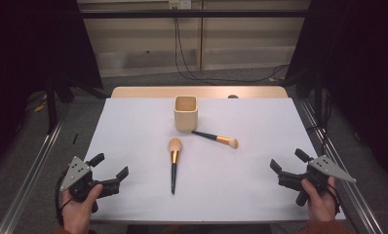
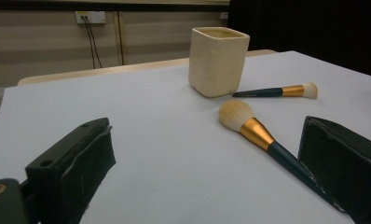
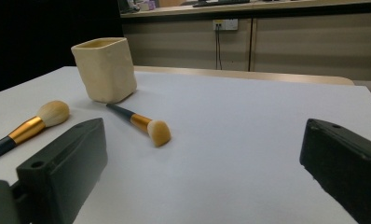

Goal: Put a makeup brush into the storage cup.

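Note:
A cream square cup (image 1: 185, 112) (image 2: 218, 61) (image 3: 106, 69) stands upright near the table's far middle. A large makeup brush (image 1: 173, 163) (image 2: 256, 134) (image 3: 27, 126) with a dark handle and gold ferrule lies in front of it, bristles toward the cup. A smaller brush (image 1: 216, 138) (image 2: 279, 91) (image 3: 139, 123) lies slanted to the cup's right. My left gripper (image 1: 109, 166) (image 2: 211, 172) rests at the near left, open, nothing between its jaws. My right gripper (image 1: 288, 162) (image 3: 204, 172) rests at the near right, also open and empty.
A white sheet (image 1: 133, 146) covers the wooden table (image 1: 133, 92). A small dark object (image 1: 233, 96) sits at the table's far edge. Metal rails (image 1: 31, 170) run along both sides, and cables (image 1: 187, 68) lie on the floor beyond.

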`<action>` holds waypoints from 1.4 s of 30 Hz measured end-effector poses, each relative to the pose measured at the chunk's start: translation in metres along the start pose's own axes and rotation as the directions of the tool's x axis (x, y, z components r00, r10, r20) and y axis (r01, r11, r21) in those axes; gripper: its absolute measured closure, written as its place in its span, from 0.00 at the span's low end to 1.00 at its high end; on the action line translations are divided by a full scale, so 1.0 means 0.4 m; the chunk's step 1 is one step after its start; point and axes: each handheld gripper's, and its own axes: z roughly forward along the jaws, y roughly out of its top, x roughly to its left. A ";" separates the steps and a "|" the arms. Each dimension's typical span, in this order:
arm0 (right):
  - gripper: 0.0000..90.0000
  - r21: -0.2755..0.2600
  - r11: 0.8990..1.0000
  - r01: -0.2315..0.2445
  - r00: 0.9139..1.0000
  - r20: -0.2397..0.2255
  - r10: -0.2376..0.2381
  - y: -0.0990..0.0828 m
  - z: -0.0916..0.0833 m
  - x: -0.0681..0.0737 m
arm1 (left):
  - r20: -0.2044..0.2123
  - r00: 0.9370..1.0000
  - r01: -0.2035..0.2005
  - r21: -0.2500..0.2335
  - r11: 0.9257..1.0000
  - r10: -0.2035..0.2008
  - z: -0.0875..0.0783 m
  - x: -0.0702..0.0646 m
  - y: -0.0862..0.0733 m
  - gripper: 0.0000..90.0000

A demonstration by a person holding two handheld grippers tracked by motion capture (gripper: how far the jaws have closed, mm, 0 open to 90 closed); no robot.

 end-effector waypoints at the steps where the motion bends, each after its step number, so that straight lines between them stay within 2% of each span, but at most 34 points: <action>1: 0.00 0.004 1.000 -0.005 1.000 -0.001 0.005 -0.002 -0.001 -0.001 | 0.004 1.000 -0.001 0.001 1.000 0.001 0.001 -0.001 0.001 0.04; 11: 0.00 0.015 1.000 0.007 1.000 -0.006 -0.007 -0.007 -0.005 0.000 | 0.021 1.000 0.007 0.004 1.000 -0.007 0.006 -0.005 0.001 0.04; 14: 0.00 0.016 1.000 0.010 1.000 -0.010 -0.010 -0.008 -0.006 0.002 | 0.025 1.000 -0.004 0.009 1.000 0.003 0.006 -0.009 0.001 0.03; 21: 0.00 0.017 1.000 0.025 1.000 -0.005 -0.025 -0.009 -0.012 0.005 | 0.072 0.997 -0.002 0.004 1.000 0.002 0.009 -0.038 0.005 0.03; 23: 0.00 0.020 0.999 0.027 1.000 -0.003 -0.027 -0.010 -0.012 0.004 | 0.087 0.996 -0.014 0.009 1.000 0.013 0.017 -0.044 0.008 0.03; 29: 0.00 0.026 0.999 0.035 0.999 -0.003 -0.035 -0.012 -0.014 0.006 | 0.095 0.996 -0.001 0.016 1.000 -0.001 0.047 -0.061 0.017 0.03; 32: 0.00 0.025 0.999 0.036 0.999 -0.001 -0.036 -0.012 -0.016 0.005 | 0.105 0.994 -0.007 0.018 1.000 0.005 0.057 -0.068 0.022 0.03; 36: 0.00 0.026 0.999 0.037 0.999 0.002 -0.037 -0.013 -0.017 0.003 | 0.118 0.992 -0.036 0.025 0.999 0.033 0.086 -0.083 0.035 0.03; 42: 0.00 0.031 0.998 0.046 0.999 -0.004 -0.046 -0.013 -0.016 0.007 | 0.117 0.993 -0.034 0.013 0.999 0.032 0.116 -0.093 0.053 0.03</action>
